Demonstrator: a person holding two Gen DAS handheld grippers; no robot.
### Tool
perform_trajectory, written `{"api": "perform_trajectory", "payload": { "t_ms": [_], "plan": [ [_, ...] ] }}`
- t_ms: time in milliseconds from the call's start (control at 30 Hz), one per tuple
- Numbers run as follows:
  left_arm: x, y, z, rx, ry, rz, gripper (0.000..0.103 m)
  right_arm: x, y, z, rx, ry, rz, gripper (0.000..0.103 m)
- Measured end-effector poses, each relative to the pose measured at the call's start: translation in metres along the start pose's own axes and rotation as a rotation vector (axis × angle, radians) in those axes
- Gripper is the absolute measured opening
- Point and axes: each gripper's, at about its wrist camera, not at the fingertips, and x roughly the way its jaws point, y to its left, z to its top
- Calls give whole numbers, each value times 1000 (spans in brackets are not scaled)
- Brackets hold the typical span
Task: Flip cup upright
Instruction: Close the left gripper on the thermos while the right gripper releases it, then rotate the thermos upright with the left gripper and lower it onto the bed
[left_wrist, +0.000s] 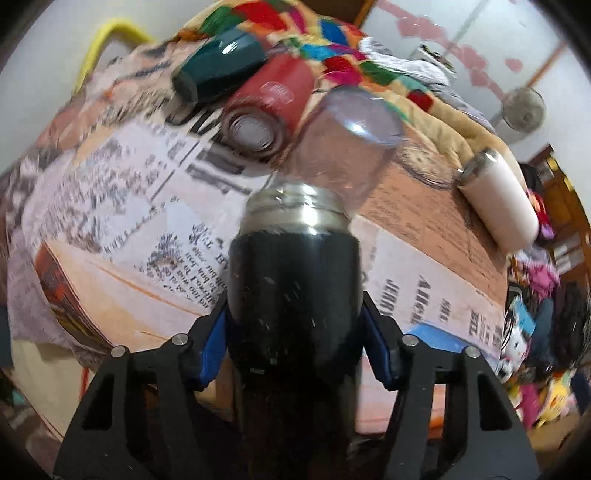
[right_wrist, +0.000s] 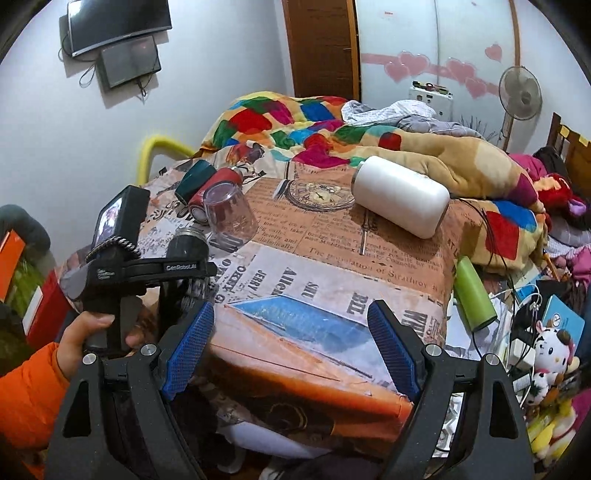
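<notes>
My left gripper (left_wrist: 295, 332) is shut on a black cup (left_wrist: 295, 302) with a steel threaded rim, which points away from me over the newspaper-print bedsheet (left_wrist: 129, 177). The same cup (right_wrist: 188, 243) shows in the right wrist view, held in the left gripper (right_wrist: 184, 273) at the bed's left edge. My right gripper (right_wrist: 291, 343) is open and empty at the bed's near edge. A clear cup (right_wrist: 231, 216) stands upside down. A red cup (right_wrist: 216, 190), a teal cup (right_wrist: 194, 179) and a white cup (right_wrist: 400, 195) lie on their sides.
A colourful blanket (right_wrist: 295, 122) is heaped at the back of the bed. A green bottle (right_wrist: 474, 295) lies at the bed's right edge, with toys and clutter beyond. A yellow rail (right_wrist: 159, 147) stands at the left, a fan (right_wrist: 519, 92) at the back right.
</notes>
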Motion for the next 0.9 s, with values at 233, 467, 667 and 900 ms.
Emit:
{"api": "perform_trajectory", "payload": {
  "t_ms": [233, 467, 667, 900],
  "plan": [
    [-63, -20, -20, 166, -141, -30, 63, -3, -2, 0, 24, -9, 9, 83],
    [-125, -40, -25, 268, -319, -28, 63, -10, 7, 5, -5, -33, 6, 83],
    [-153, -68, -7, 369, -460, -20, 63, -14, 11, 12, -17, -65, -3, 83],
    [-137, -89, 19, 408, -476, -40, 64, -16, 6, 24, 18, -98, 3, 83]
  ]
}}
